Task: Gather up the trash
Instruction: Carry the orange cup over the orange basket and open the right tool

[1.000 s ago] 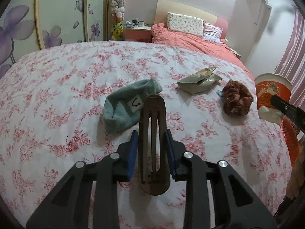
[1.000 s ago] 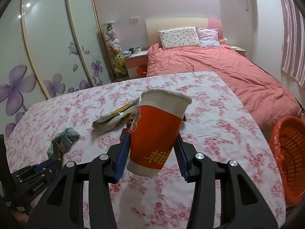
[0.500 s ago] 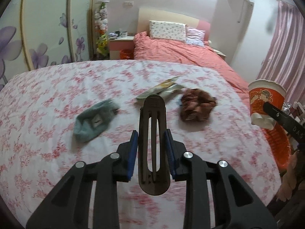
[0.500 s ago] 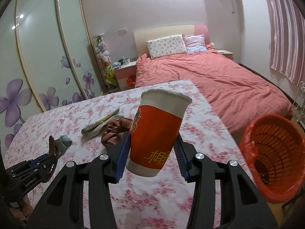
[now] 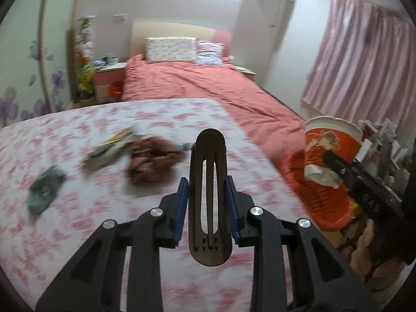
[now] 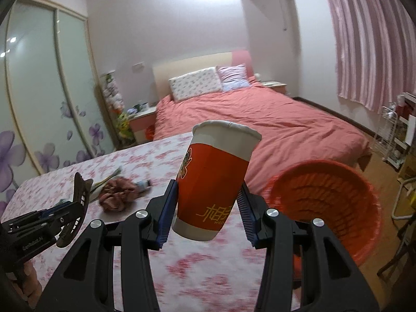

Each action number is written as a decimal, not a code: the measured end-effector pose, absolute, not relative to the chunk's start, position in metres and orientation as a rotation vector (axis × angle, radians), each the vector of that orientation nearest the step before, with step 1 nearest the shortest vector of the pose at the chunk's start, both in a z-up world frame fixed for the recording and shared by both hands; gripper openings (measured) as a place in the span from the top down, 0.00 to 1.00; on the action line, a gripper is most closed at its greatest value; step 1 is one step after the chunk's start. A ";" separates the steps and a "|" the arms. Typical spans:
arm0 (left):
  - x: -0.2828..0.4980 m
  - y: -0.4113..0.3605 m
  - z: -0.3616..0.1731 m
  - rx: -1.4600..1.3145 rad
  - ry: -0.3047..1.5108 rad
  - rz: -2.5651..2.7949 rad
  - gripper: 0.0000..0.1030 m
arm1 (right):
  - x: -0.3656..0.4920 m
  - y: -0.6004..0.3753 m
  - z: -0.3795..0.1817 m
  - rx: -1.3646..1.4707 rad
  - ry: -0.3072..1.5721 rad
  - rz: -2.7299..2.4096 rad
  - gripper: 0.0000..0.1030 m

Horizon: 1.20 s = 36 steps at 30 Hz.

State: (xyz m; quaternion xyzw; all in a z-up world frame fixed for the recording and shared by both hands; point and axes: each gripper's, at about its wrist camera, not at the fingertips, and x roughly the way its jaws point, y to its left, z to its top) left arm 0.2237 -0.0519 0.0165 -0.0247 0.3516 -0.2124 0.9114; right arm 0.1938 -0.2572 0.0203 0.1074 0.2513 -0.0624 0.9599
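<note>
Two grippers: both loaded, one thing each.
Right gripper: clamped on the red paper cup, upright with a slight tilt, pads on its lower sides.
Left gripper: narrow, pinching a dark slotted clip, long axis pointing away along the fingers.
Key relation: orange basket sits off the bed edge, below and right of the cup, so I'd guess the right hand is nearer and goes first.
Basket count: one, looks mostly empty.
Still on the floral bedspread: three-ish things, a teal sock, a crumpled wrapper, a brown scrunchie-looking bundle; blurry though.
</note>
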 end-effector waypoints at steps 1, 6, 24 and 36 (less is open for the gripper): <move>0.223 -0.065 0.018 -0.046 0.722 -0.464 0.72 | 0.192 -0.262 0.021 0.222 0.507 -0.138 0.55; 0.221 -0.133 0.021 -0.012 0.718 -0.594 0.72 | 0.185 -0.303 0.014 0.257 0.504 -0.223 0.55; 0.248 -0.306 -0.024 0.103 0.801 -0.828 0.72 | 0.178 -0.404 -0.021 0.355 0.529 -0.404 0.54; 0.270 -0.276 -0.047 0.125 0.842 -0.698 0.49 | 0.176 -0.420 -0.034 0.403 0.586 -0.411 0.39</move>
